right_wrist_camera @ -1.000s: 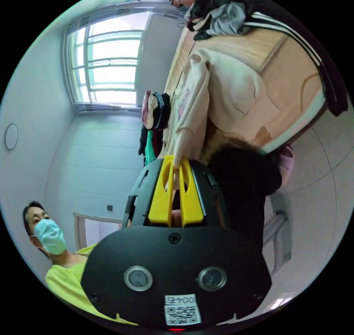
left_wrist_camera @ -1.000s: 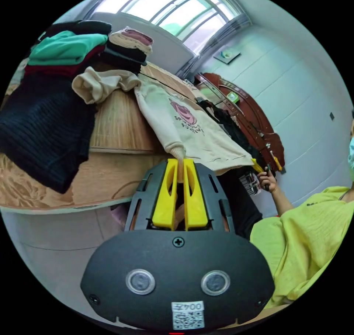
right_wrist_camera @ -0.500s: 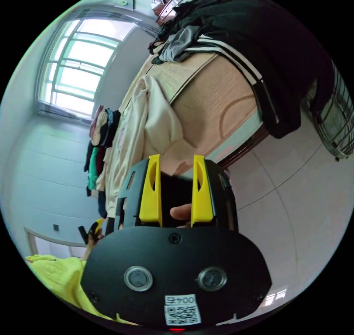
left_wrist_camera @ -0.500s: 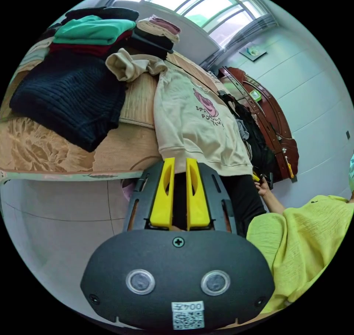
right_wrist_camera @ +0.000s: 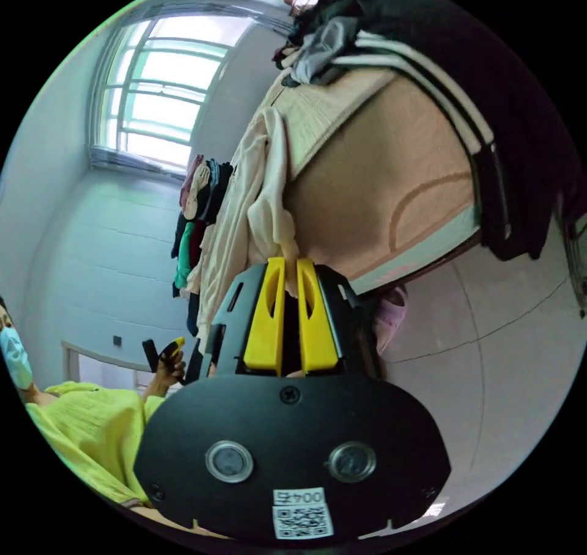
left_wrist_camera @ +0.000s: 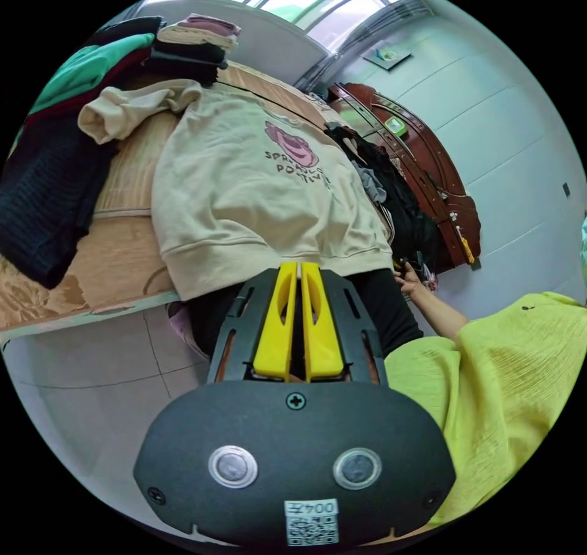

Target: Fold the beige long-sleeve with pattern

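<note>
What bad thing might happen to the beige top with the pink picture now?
1. The beige top hangs over the table edge, so a pull might slide it to the floor.
2. The right tongs pinch just a cuff; it may slip out.
3. One sleeve is bunched against the stacked clothes, so tugging might topple them.

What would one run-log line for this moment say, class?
left gripper: shut at hem of beige long-sleeve | right gripper: shut on its cuff | garment: print up on bed
</note>
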